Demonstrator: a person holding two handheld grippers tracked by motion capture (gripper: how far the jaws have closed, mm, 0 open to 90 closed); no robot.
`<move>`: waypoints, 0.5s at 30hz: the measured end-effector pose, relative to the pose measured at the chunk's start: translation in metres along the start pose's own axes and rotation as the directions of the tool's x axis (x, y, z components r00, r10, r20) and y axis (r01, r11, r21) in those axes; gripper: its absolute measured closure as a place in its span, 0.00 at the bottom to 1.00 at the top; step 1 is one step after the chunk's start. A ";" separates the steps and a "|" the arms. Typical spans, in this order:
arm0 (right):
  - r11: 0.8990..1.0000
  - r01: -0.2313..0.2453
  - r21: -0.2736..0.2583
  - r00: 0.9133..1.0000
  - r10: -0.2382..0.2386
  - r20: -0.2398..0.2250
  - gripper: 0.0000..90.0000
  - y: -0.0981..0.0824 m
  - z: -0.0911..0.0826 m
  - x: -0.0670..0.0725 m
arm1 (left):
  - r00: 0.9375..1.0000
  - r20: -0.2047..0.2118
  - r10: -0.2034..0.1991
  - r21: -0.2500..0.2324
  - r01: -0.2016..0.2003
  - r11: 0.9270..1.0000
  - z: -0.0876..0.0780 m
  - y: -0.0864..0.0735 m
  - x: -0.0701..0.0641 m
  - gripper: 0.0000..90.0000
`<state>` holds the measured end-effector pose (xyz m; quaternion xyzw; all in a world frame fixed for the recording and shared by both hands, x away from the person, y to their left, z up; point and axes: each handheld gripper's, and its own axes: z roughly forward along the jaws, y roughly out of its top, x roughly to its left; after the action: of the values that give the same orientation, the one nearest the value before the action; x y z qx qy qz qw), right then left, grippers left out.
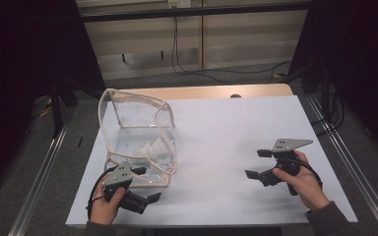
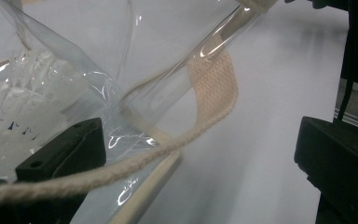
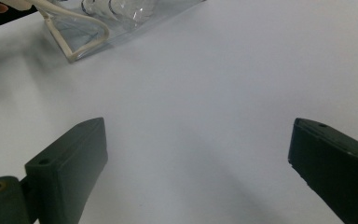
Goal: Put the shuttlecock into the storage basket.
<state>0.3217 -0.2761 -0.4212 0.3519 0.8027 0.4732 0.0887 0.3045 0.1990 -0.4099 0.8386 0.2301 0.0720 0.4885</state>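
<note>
1. Your clear bag (image 1: 138, 132) with cream piping stands on the left half of the white surface (image 1: 226, 128), its near corner close to the front-left edge and just beside your left tool (image 1: 145, 183).
2. Inside the bag, pale white ribbed items (image 1: 152, 147) lie near the bottom; in the left gripper view they press against the transparent wall (image 2: 23, 98). What they are is too blurred to tell.
3. The middle and right of the surface lie bare, giving you broad room between the bag and your right tool (image 1: 257, 163).
4. The right edge of the surface runs just beyond your right hand (image 1: 302, 182); a metal rail (image 1: 344, 157) follows that side, and another follows the left side.
5. Your left tool is spread wide: in the left gripper view one jaw sits against the bag's lower plastic, the other stands well apart over bare surface.
6. A cream cord (image 2: 121, 170) from the bag crosses in front of the left jaw, with a woven strap (image 2: 214, 88) behind it; the jaws clamp neither.
7. Your right tool is also wide apart, holding nothing and touching nothing, aimed across bare surface toward the bag's corner (image 3: 81, 35).
</note>
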 end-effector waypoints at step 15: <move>1.000 0.002 0.007 1.000 -0.002 0.005 0.05 -0.008 -0.004 -0.001 | 1.000 0.000 0.001 0.000 -0.001 1.000 0.000 0.000 0.000 0.02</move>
<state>0.3167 -0.2817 -0.4260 0.3529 0.8043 0.4695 0.0900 0.3044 0.1991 -0.4100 0.8387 0.2299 0.0723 0.4883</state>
